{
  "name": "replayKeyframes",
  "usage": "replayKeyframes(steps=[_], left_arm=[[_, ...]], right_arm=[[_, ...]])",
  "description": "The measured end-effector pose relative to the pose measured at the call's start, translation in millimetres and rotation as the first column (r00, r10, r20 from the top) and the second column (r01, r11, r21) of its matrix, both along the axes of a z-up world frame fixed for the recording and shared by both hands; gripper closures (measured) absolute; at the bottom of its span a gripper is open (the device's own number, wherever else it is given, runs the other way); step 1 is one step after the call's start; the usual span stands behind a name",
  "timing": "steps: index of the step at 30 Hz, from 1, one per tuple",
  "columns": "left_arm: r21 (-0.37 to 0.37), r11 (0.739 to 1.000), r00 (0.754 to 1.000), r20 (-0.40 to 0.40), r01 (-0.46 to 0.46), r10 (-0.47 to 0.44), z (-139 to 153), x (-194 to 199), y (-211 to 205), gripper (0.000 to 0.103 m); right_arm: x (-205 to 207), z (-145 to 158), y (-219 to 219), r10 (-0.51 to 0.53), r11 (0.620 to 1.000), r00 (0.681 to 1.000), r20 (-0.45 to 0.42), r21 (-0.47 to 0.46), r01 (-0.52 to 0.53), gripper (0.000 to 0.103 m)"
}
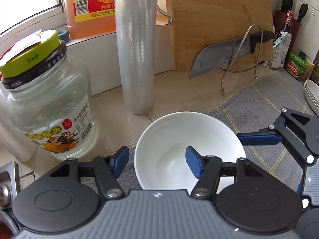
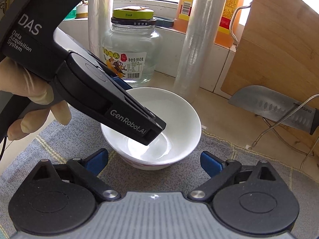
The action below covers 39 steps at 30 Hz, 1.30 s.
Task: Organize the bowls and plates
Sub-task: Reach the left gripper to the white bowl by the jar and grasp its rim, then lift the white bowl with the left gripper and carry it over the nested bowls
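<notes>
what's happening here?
A person with a gripper in each hand is working on a white bowl on a grey mat on the kitchen counter. The left gripper straddles the bowl's rim, one finger inside, one outside, not visibly clamped. The right gripper waits open just short of it.
</notes>
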<state>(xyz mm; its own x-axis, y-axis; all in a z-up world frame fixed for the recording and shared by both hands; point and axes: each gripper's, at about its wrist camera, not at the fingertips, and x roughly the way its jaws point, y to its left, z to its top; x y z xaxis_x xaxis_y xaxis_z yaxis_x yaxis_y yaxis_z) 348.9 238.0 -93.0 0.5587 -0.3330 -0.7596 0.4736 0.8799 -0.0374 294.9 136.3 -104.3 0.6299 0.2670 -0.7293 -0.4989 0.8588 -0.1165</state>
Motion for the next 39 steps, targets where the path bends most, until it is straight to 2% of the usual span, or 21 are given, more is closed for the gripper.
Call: replayKeyframes(steps=[3, 12, 29, 39], left_arm=[[-0.003, 1.000, 1.000, -0.002, 0.007, -0.007, -0.3, 2.1, -1.8, 0.047], [-0.013, 1.000, 1.000, -0.007, 0.027, -0.027, 0.0, 0.1, -2.5, 0.051], [-0.011, 0.999, 0.999, -0.012, 0.038, -0.038, 2.5, -7.6, -2.9, 0.052], [-0.016, 0.999, 0.999, -0.005, 0.051, -0.051, 19.2, -29.6, -8.9, 0.052]], right_arm=[[2.9, -0.5, -0.1, 0.005, 1.000, 1.000, -0.007, 0.005, -0.005, 0.008], [4.8, -0.5, 0.1, 0.023, 1.000, 1.000, -0.003, 0.014, -0.023, 0.016], [-5.6, 9.0, 1.4, 0.033, 0.999, 0.999, -0.011, -0.005, -0.033, 0.017], [-25.7, 26.8, -6.0, 0.048, 0.999, 0.999, -0.009, -0.018, -0.048, 0.017]])
